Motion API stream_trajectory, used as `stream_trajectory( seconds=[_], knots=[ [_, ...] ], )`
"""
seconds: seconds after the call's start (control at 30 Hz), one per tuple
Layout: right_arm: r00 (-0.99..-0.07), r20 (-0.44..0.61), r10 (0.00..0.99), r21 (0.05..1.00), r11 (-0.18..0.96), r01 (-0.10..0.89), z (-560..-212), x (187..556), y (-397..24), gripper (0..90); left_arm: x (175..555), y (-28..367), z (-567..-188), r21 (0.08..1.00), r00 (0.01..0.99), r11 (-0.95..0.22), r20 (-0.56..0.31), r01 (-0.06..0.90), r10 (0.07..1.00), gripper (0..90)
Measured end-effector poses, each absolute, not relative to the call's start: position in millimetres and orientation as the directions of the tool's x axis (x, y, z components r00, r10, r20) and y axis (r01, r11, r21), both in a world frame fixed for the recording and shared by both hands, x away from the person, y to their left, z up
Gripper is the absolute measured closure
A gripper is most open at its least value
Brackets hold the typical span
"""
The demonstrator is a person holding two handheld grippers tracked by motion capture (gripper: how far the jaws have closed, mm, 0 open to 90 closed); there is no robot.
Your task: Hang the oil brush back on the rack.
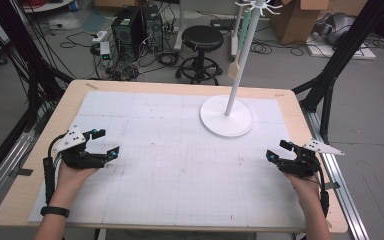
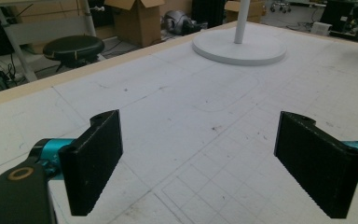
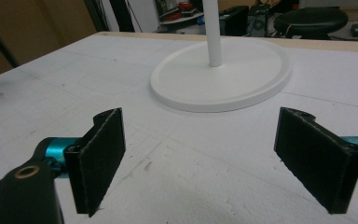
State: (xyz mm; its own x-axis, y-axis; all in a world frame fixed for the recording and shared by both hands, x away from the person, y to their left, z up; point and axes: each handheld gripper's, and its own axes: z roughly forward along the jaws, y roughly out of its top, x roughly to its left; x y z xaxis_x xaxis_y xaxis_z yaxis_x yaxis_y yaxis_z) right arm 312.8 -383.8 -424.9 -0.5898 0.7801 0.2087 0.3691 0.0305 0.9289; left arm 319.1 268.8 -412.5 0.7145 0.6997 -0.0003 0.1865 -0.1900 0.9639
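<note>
A light wooden table (image 1: 60,117) carries a white gridded mat (image 1: 180,165) over most of its top, and on the mat's far right part stands a white stand (image 1: 227,117) with a round base and upright pole.

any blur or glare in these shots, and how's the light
High view: soft even light, slightly grainy, faint shadows under the left gripper and right gripper. Left gripper view: near jaws soft, the stand sharper. Right gripper view: bright white mat, no hard glare.
</note>
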Motion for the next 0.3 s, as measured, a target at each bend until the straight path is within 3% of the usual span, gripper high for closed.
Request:
stream_trajectory(
  seconds=[0.3],
  knots=[
    [-0.59, 0.212, 0.779, 0.929, 0.027, 0.37, -425.0, 313.1, -384.4, 15.7, 319.2, 268.7, -412.3, 0.964, 0.712, -0.192, 0.005, 0.183, 0.702, 15.9]
  ],
)
